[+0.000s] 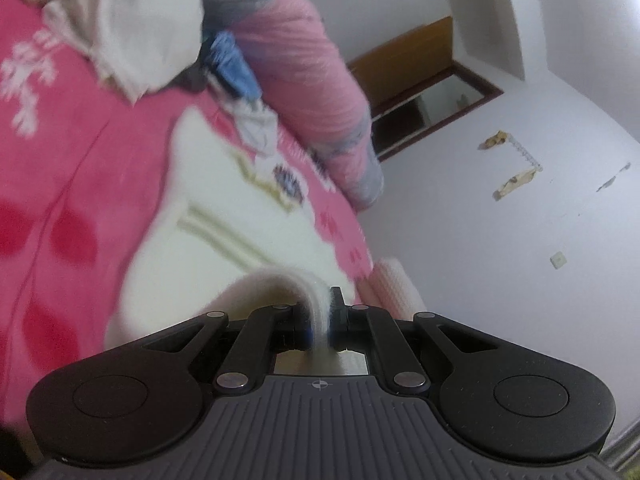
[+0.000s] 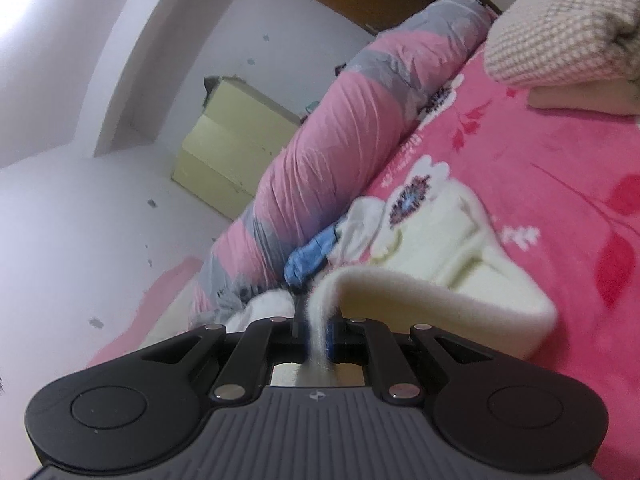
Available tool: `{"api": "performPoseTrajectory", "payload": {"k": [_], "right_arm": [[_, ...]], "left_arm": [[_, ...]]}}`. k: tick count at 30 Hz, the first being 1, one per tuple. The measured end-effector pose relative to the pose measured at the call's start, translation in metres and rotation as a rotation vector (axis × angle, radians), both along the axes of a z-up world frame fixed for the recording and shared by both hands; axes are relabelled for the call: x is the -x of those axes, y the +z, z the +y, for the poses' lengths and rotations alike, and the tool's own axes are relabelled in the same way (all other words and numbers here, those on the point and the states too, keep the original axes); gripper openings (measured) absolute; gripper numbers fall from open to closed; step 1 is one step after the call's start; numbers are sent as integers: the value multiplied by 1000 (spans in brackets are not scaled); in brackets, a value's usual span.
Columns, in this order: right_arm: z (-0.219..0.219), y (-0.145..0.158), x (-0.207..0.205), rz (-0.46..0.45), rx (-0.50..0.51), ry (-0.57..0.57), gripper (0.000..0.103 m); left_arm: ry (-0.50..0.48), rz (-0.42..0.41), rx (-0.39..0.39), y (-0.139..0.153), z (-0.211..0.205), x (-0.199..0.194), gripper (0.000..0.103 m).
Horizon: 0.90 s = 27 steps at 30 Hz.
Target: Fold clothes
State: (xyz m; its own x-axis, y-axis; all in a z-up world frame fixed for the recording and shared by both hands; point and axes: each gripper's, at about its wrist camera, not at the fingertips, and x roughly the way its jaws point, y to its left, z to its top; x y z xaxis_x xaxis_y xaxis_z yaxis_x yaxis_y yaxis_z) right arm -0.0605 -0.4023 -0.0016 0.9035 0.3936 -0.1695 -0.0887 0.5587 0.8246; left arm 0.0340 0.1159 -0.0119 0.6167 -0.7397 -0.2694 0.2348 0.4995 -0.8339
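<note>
Left gripper (image 1: 320, 312) jaws pinched tight on a raised edge of the cream fleece garment (image 1: 248, 216); right gripper (image 2: 318, 320) likewise clamped on another edge of it; garment body lies spread on the pink floral blanket (image 1: 80, 152); beyond it a blue cloth (image 2: 310, 256), then the rolled pink-and-grey quilt (image 2: 340, 120); white wall (image 1: 520, 240) behind.

Cream garment (image 1: 224, 216): fuzzy fleece, matt, pinched in left gripper (image 1: 320, 312) and right gripper (image 2: 318, 320). Gripper bodies: matt black plastic, shiny metal pivot pins. Pink blanket (image 2: 540, 184) beyond: plush cloth. Rolled quilt (image 2: 320, 148) further off: smooth, creased fabric, slight sheen.
</note>
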Motion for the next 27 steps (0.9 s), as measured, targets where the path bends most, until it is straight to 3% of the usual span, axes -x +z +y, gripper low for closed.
{"api": "performPoseTrajectory", "payload": {"k": [7, 16, 27], "right_arm": [[-7, 1, -49, -41, -25, -16, 8], [-18, -6, -124, -21, -54, -13, 8], [-28, -32, -223, 46, -43, -22, 8]], "left_arm": [[37, -33, -9, 8, -3, -49, 5], [73, -27, -40, 12, -14, -119, 5], [82, 39, -63, -15, -27, -217, 5]]}}
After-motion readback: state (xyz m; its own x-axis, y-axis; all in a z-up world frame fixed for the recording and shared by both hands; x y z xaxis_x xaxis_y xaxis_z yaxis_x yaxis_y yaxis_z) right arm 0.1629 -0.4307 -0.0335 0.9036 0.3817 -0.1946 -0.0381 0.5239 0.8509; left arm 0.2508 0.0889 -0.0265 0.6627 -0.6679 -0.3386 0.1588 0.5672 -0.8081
